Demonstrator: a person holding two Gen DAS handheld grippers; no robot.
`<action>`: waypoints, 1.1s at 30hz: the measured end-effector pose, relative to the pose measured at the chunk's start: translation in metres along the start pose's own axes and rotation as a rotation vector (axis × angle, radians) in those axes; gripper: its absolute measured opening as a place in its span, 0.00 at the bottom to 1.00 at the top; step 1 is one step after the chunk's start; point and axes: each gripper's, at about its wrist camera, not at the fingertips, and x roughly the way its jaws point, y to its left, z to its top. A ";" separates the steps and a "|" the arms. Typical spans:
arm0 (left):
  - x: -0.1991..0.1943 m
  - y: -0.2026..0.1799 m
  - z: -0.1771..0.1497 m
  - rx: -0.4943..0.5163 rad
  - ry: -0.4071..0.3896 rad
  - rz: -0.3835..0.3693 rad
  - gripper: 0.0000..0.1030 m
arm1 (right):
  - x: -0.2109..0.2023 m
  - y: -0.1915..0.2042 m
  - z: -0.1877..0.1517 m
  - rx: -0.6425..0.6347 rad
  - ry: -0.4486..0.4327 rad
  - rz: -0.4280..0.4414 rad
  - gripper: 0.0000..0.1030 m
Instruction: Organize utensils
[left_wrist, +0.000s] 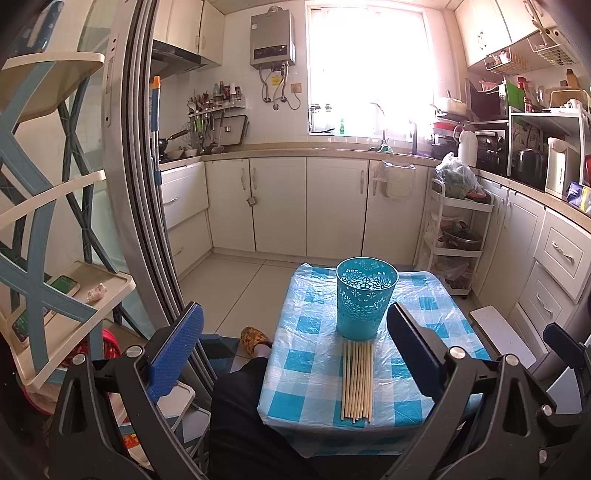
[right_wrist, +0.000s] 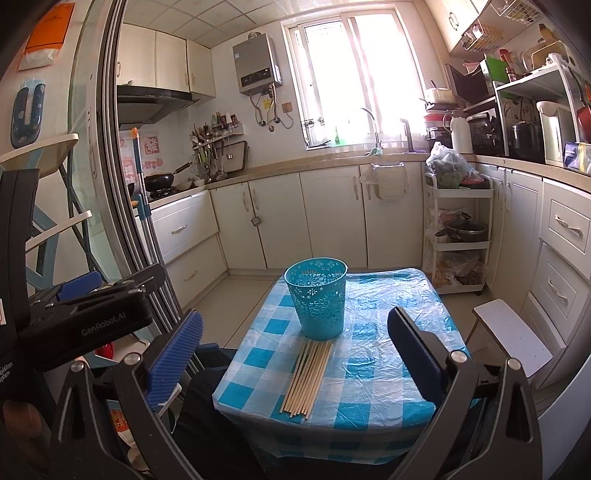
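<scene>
Blue-checked table (right_wrist: 373, 369) carries your teal basket (right_wrist: 317, 299), with the chopsticks (right_wrist: 306, 376) lying in a bundle right at its base. "GenRobot.AI" is printed on your left gripper (left_wrist: 295, 354). Both it and the right gripper (right_wrist: 295, 354) gape wide, gripping nothing.

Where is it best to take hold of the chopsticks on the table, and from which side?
Probably grip the chopsticks at their near ends, coming from above with the tool closing across the bundle. They lie flat side by side; their far ends reach the blue basket, so that end is crowded.
</scene>
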 end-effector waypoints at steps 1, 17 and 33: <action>0.000 0.000 -0.001 0.000 0.000 0.000 0.93 | 0.000 0.000 0.000 -0.001 0.001 0.000 0.93; -0.001 -0.002 -0.002 -0.001 -0.002 0.001 0.93 | 0.002 0.001 -0.001 -0.003 0.012 -0.002 0.93; 0.021 -0.004 -0.010 0.006 0.057 -0.012 0.93 | 0.022 -0.002 -0.013 -0.002 0.034 -0.006 0.93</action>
